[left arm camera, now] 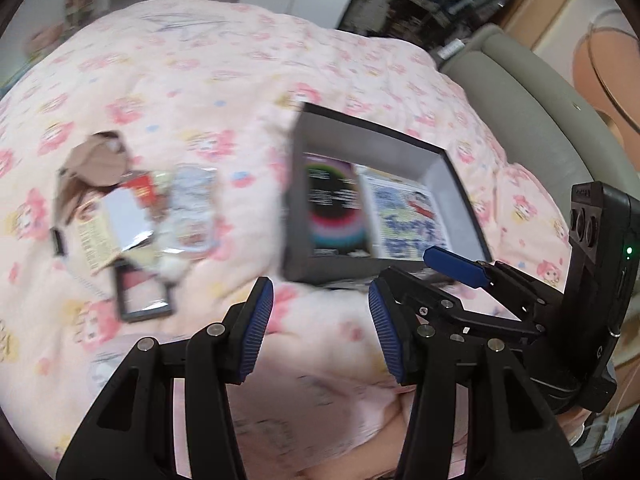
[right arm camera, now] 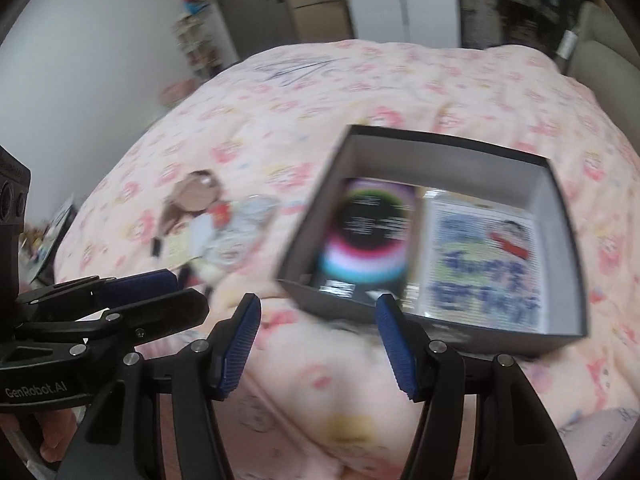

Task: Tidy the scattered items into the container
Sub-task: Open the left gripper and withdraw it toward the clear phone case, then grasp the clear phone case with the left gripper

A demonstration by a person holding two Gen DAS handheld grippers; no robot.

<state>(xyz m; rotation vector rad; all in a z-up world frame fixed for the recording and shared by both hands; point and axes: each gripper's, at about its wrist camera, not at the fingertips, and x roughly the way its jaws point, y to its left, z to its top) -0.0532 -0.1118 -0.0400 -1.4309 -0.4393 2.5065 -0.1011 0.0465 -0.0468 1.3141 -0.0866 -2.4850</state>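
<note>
Presently, entered left to right. Item one: loose heap of paper cards and packets (left arm camera: 132,220), at nine o'clock of the container, on the pink floral quilt (left arm camera: 200,92). Item two: dark grey open cardboard box (left arm camera: 456,200), two printed cards already flat inside. I judge the next fetch wants one packet pinched by its edge, not the whole heap. My left gripper (left arm camera: 320,312): jaws part-open, nothing between. My right gripper (right arm camera: 316,340): jaws apart, empty, box at one o'clock.
</note>
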